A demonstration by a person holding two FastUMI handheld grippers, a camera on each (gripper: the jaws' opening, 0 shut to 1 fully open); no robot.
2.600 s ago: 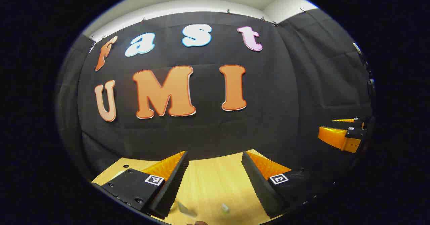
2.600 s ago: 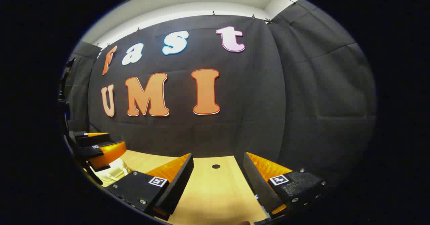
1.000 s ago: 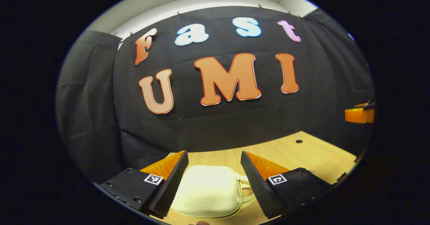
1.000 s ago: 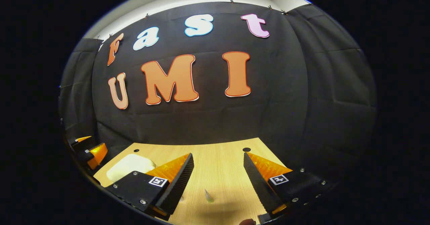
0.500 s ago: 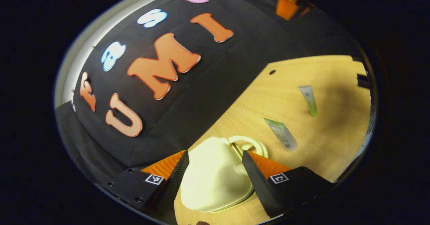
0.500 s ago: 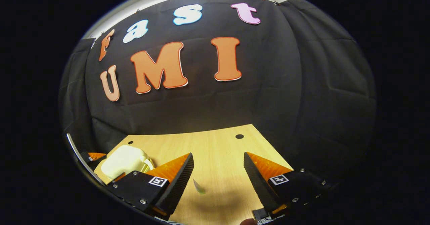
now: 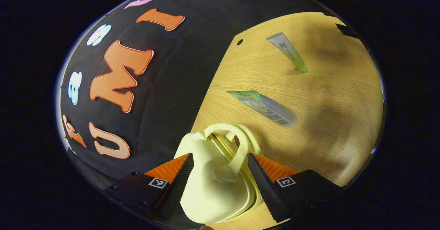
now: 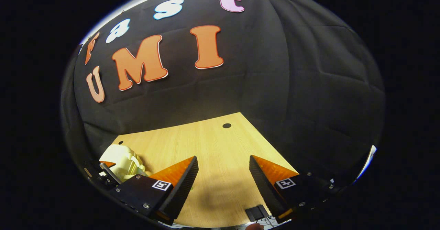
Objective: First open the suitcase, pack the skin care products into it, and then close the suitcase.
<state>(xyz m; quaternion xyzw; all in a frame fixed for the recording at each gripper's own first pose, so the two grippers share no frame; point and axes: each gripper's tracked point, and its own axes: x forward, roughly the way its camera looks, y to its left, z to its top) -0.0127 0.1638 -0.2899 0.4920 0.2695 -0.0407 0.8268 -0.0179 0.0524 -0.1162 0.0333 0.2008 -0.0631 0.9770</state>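
The desk is light wood with a visible grain, and it has a small round hole near its back edge where the black cloth wall hangs down behind it. In the right gripper view the same desk has a hole near its back edge too.

The suitcase is a small cream-coloured hard-shell case with rounded corners and a smooth, slightly glossy skin. It's closed, the seam running as a pale yellow line along its side, and two looped handles arch up from its end. It sits between the fingers of the left tongs, which are spread to either side of it; whether the fingers actually touch the shell, I can't tell. In the right gripper view the suitcase is at the desk's left edge, toward the back.

Just past the handles lies a flat tube with a green-and-white end and a clear body, on its side. Farther off, nearer the back edge, is a slimmer translucent tube with a green cap, also lying flat and well apart from the first.

The right tongs are spread wide over bare desk with nothing between the fingers.
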